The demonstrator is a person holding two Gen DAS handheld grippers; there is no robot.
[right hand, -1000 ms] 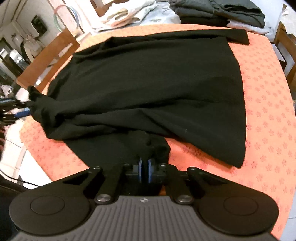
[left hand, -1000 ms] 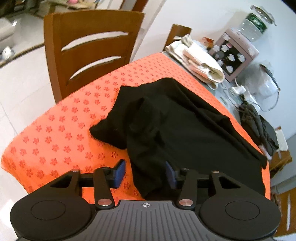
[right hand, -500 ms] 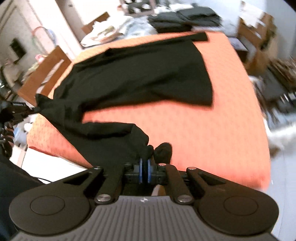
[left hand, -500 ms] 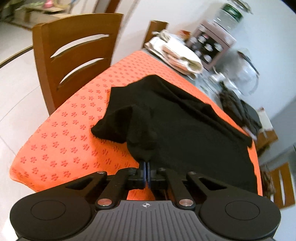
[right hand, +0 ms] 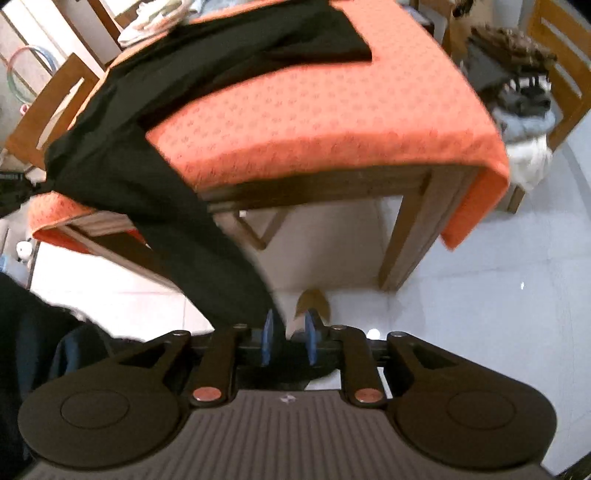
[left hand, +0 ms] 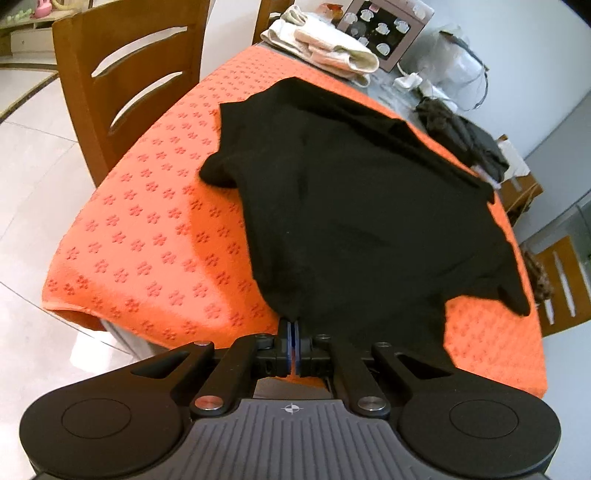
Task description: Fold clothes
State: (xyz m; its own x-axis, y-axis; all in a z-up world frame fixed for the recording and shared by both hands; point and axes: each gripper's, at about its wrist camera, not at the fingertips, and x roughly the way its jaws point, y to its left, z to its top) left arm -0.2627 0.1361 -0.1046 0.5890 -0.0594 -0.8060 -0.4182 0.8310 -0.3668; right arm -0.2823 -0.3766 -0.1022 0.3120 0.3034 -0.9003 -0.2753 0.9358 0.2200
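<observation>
A black garment (left hand: 369, 203) lies spread over the table's orange cloth (left hand: 147, 221). My left gripper (left hand: 294, 332) is shut on the garment's near edge at the table's front. In the right wrist view a long part of the garment (right hand: 147, 173) hangs off the table edge towards my right gripper (right hand: 289, 332). That gripper sits below the table level, away from the orange cloth (right hand: 332, 118). Its blue pads (right hand: 309, 341) stand apart, and the garment's tip rests against the left pad, not pinched.
A wooden chair (left hand: 122, 74) stands at the table's left. Folded light clothes (left hand: 325, 51), a patterned box (left hand: 384, 29) and a dark clothes pile (left hand: 461, 140) sit at the far end. Another chair (right hand: 546, 74) carries a heap. Table leg (right hand: 410, 236) and white tiled floor (right hand: 480, 295) are below.
My right gripper pulled back off the table and down, dragging part of the garment over the edge, then opened. My left gripper closed on the near edge and stays shut.
</observation>
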